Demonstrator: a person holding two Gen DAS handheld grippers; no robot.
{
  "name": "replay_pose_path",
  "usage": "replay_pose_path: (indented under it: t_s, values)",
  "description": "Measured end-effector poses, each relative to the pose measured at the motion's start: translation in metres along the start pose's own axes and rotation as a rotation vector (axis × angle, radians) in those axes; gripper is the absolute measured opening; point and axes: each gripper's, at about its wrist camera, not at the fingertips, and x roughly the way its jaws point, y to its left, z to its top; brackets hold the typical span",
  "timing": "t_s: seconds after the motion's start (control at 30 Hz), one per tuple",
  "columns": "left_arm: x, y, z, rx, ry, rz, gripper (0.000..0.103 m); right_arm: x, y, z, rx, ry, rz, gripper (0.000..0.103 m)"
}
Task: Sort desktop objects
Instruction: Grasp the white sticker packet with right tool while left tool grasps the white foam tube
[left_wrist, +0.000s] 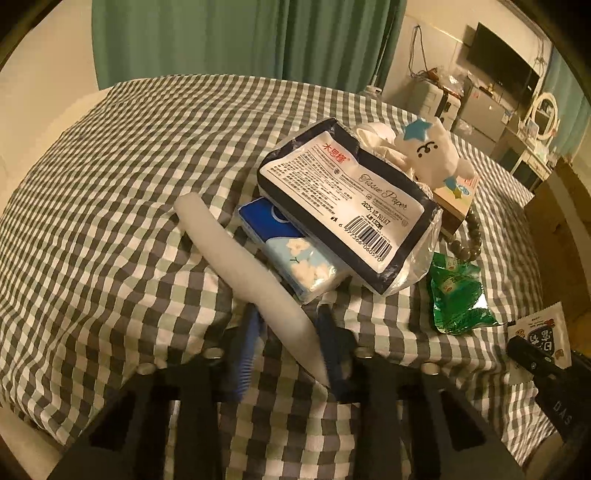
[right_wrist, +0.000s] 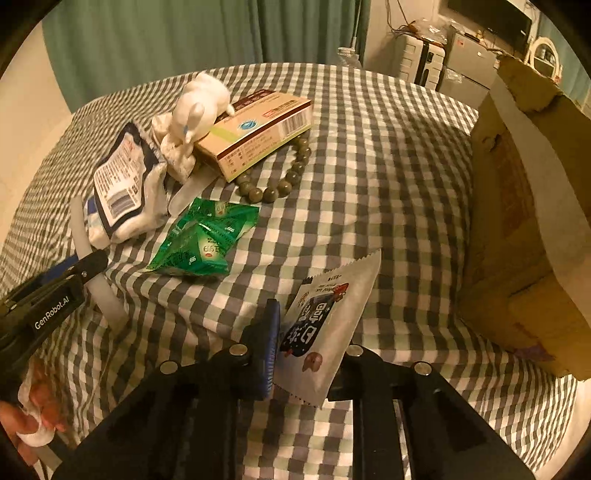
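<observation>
Count on checked cloth (right_wrist: 369, 166): two tissue packs (left_wrist: 343, 199), one plush (left_wrist: 432, 151), one box (right_wrist: 258, 129). My left gripper (left_wrist: 291, 332) clamps one white stick (left_wrist: 240, 258); right gripper (right_wrist: 310, 332) clamps one white sachet (right_wrist: 328, 321).

The dark-bordered tissue pack (left_wrist: 341, 206) carries a white label with "Tissue Paper" in script, red Chinese characters on a red patch at its top corner, a printed date beginning "2025", and a barcode whose digits I can only partly make out. Its small print is too fine to read. On the black body of my left gripper (right_wrist: 92, 291), white lettering says "GenRobot.AI". The green sachet (right_wrist: 203, 240) shows "999" printed several times. The white snack packet (right_wrist: 325, 325) bears large Chinese characters on a dark panel. The cardboard box (right_wrist: 255, 129) has a barcode and unreadable small print.
</observation>
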Motion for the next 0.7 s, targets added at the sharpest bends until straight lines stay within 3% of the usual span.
replay_pose_path:
  t_s: [0.1, 0.37, 0.7]
  values:
    - [-0.006, 0.002, 0.001, -0.018, -0.002, -0.027, 0.018, -0.005, -0.008, 0.001, 0.023, -0.011, 0.010, 0.018]
    - [-0.020, 0.010, 0.001, -0.056, -0.025, -0.086, 0.018, -0.019, -0.019, 0.002, 0.068, -0.040, 0.027, 0.018]
    - [-0.038, -0.004, 0.000, 0.006, -0.095, -0.143, 0.017, -0.021, -0.025, 0.003, 0.102, -0.043, 0.049, 0.018]
